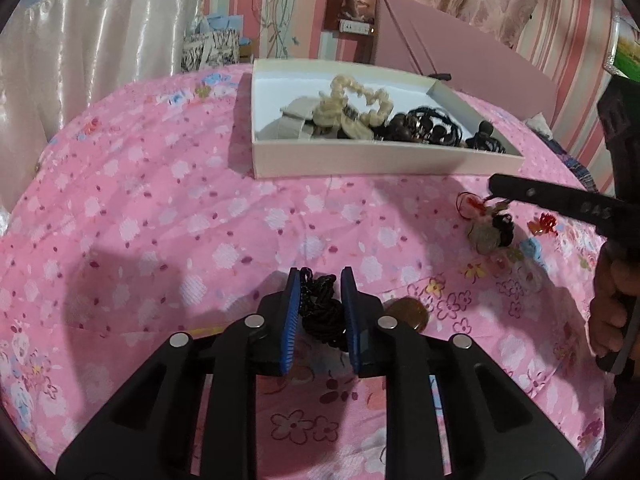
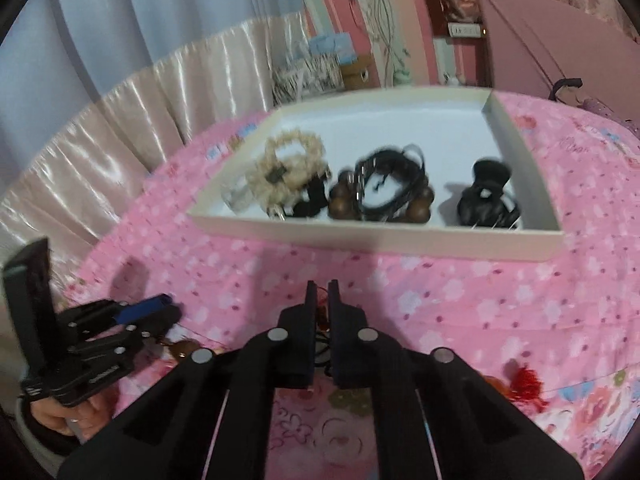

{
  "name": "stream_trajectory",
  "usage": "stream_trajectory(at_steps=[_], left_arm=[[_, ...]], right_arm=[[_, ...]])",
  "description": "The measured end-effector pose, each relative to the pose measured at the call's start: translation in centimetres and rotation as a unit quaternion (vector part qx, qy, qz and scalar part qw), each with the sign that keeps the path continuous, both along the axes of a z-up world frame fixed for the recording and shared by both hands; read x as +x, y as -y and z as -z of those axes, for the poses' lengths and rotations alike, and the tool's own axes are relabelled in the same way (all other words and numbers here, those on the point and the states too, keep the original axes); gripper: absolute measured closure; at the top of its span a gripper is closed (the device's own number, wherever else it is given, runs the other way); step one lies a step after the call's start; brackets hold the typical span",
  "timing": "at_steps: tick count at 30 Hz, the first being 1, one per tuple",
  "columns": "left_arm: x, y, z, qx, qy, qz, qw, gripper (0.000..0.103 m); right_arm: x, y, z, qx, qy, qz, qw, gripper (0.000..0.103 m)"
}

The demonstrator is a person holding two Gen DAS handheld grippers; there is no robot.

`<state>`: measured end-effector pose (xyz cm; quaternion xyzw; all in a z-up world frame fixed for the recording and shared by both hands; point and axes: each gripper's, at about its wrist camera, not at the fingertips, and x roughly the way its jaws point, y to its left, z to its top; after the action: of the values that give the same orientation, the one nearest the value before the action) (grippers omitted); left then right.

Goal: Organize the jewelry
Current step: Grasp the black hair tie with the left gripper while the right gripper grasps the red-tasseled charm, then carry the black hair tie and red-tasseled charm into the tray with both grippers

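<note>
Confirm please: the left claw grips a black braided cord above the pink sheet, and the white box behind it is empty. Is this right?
One thing is wrong: the white box is not empty. The right wrist view shows a cream scrunchie, wooden beads and a black hair clip inside. The left claw does grip the black braided cord above the pink sheet.

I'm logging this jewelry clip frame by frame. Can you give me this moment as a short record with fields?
surface: pink floral cloth
box: open, white, on the cloth ahead of both claws
box contents: cream scrunchie, wooden beads, black cords, black clip
left claw: shut on a black beaded piece
right claw: shut on a charm with red thread
loose on cloth: red tassel, brown disc beside left claw
</note>
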<state>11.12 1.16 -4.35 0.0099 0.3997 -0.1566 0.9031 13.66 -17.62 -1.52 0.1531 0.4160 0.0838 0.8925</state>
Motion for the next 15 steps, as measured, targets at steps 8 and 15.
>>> stream_trajectory(at_steps=[8,15], left_arm=[[0.4,0.2,-4.6,-0.012,0.05,0.006,0.9987,0.085],[2.4,1.5,-8.2,-0.02,0.083,0.008,0.9963,0.085]], right_arm=[[-1.8,3.5,-4.6,0.041,0.066,0.03,0.997,0.099],[-1.6,5.0,-7.2,0.022,0.098,0.047,0.994,0.099]])
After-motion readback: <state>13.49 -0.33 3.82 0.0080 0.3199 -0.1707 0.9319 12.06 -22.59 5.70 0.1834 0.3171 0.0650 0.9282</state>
